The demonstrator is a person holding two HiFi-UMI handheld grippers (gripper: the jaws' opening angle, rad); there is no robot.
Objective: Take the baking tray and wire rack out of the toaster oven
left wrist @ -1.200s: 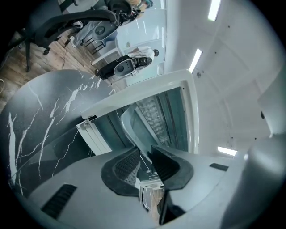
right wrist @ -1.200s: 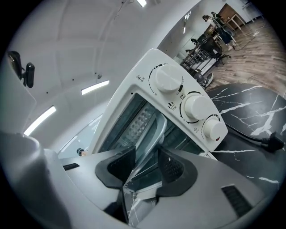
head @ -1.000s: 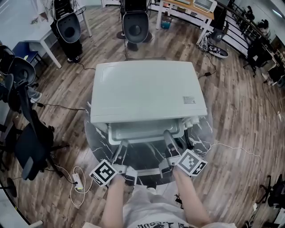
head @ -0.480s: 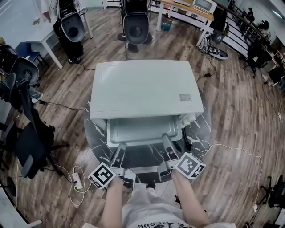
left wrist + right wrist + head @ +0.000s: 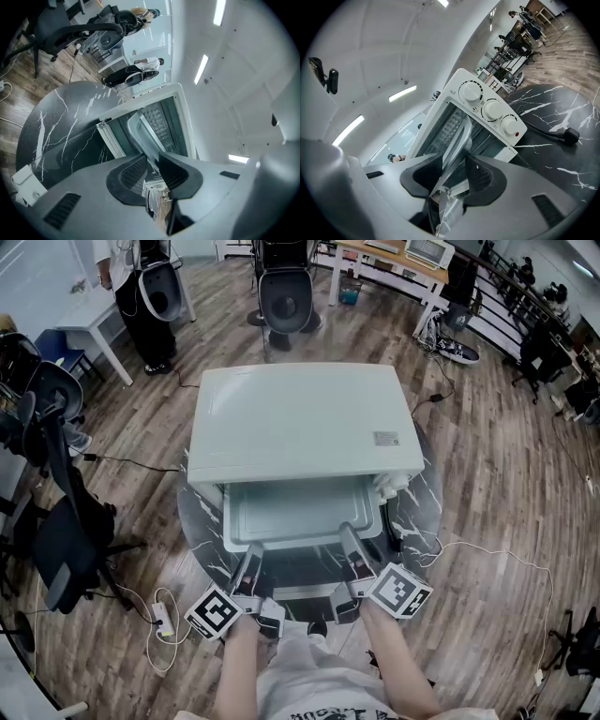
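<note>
A white toaster oven (image 5: 300,423) stands on a round black marble table (image 5: 202,521) with its door (image 5: 302,570) folded down toward me. The pale baking tray (image 5: 300,512) sticks partway out of the oven's mouth. My left gripper (image 5: 249,563) is shut on the tray's front left edge and my right gripper (image 5: 352,555) on its front right edge. In the left gripper view the tray's rim (image 5: 139,130) runs between the pads (image 5: 132,172). The right gripper view shows the tray (image 5: 457,136) pinched between the pads (image 5: 480,176). A grid-like surface (image 5: 157,119) shows inside the oven; I cannot tell whether it is the wire rack.
The oven's three knobs (image 5: 492,110) are on its right side. Its power cord and plug (image 5: 563,136) lie on the table to the right. Office chairs (image 5: 56,531) stand at the left, and a power strip (image 5: 161,620) lies on the floor. A person (image 5: 141,296) stands at the far left.
The tray has slid further out of the oven toward me, with both grippers drawing back a little while still holding it. The person at the far left has come into view.
</note>
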